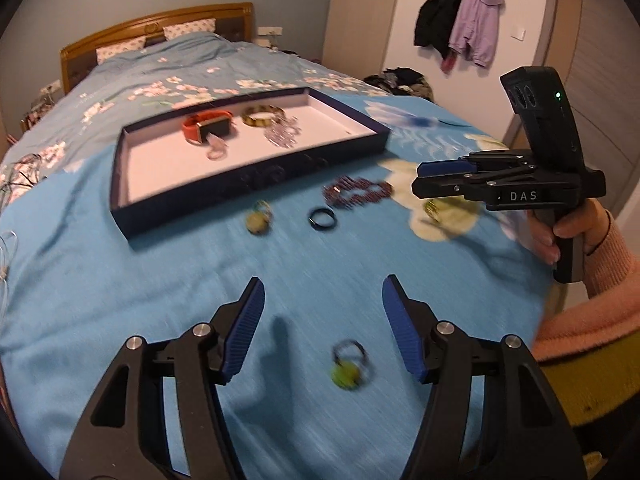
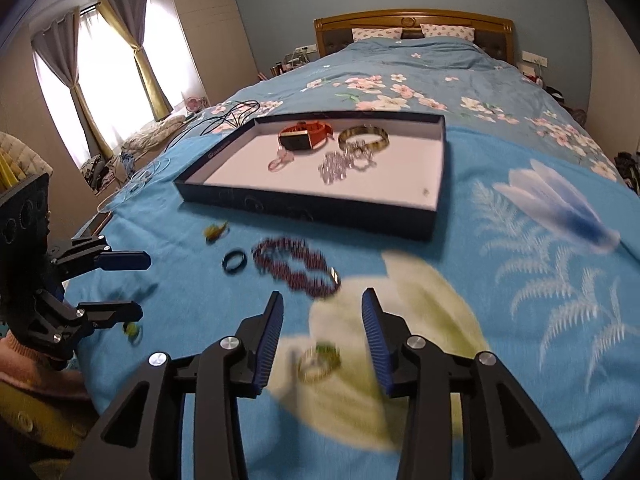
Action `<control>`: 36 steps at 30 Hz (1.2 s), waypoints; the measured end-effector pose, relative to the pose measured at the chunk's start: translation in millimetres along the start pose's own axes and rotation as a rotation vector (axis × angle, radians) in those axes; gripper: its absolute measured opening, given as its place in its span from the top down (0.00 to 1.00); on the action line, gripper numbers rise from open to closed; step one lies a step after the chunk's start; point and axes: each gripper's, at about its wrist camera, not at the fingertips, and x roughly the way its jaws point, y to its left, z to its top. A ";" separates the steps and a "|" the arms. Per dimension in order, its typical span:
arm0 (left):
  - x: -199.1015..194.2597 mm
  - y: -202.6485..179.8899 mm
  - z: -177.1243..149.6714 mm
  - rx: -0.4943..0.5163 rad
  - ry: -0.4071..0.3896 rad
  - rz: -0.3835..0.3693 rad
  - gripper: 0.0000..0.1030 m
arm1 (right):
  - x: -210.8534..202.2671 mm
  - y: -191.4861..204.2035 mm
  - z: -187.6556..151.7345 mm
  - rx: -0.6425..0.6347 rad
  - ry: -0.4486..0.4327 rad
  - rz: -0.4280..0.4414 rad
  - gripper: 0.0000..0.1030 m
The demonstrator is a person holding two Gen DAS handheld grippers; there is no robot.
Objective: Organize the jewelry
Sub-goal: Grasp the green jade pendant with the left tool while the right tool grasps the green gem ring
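Observation:
A dark blue tray (image 1: 256, 184) (image 2: 304, 208) lies on the blue bedspread, holding an orange watch (image 1: 208, 128) (image 2: 306, 136), a tortoiseshell bangle (image 1: 264, 116) (image 2: 364, 136), a silver chain (image 1: 282, 134) (image 2: 340, 164) and a clear ring (image 1: 216, 153) (image 2: 278, 162). In front lie a beaded bracelet (image 1: 358, 193) (image 2: 296, 266), a black ring (image 1: 322, 219) (image 2: 233, 261) and a green-stone ring (image 1: 258, 220) (image 2: 214, 232). My left gripper (image 1: 324, 308) (image 2: 132, 284) is open above a green-stone ring (image 1: 348, 366) (image 2: 132, 330). My right gripper (image 2: 322, 322) (image 1: 418, 178) is open above a gold ring (image 2: 318, 362) (image 1: 432, 208).
The bed (image 2: 540, 280) has a wooden headboard (image 1: 152, 28) and pillows. Cables (image 2: 224, 118) lie on its left side. Jackets (image 1: 460, 20) hang on the wall at right. A curtained window (image 2: 100, 64) is at left.

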 end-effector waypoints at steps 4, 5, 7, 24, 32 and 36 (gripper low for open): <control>-4.8 -8.2 -8.6 0.013 0.018 -0.021 0.41 | -4.9 5.3 -13.5 -0.019 0.014 -0.018 0.62; -5.3 -10.4 -9.9 0.023 0.024 -0.017 0.41 | -4.8 5.9 -14.9 -0.021 0.015 -0.023 0.62; -4.8 -12.6 -12.2 0.031 0.037 -0.011 0.42 | -3.3 7.6 -17.1 -0.028 0.017 -0.031 0.62; 0.9 -6.1 -24.0 0.022 0.090 0.085 0.81 | 4.1 12.6 -20.9 -0.017 0.014 -0.081 0.80; 2.5 0.2 -19.9 -0.005 0.077 0.101 0.85 | 5.6 10.3 -18.5 0.000 0.006 -0.077 0.99; 4.9 5.7 -14.7 -0.035 0.061 0.097 0.85 | 4.9 9.9 -15.9 0.009 -0.007 -0.069 0.99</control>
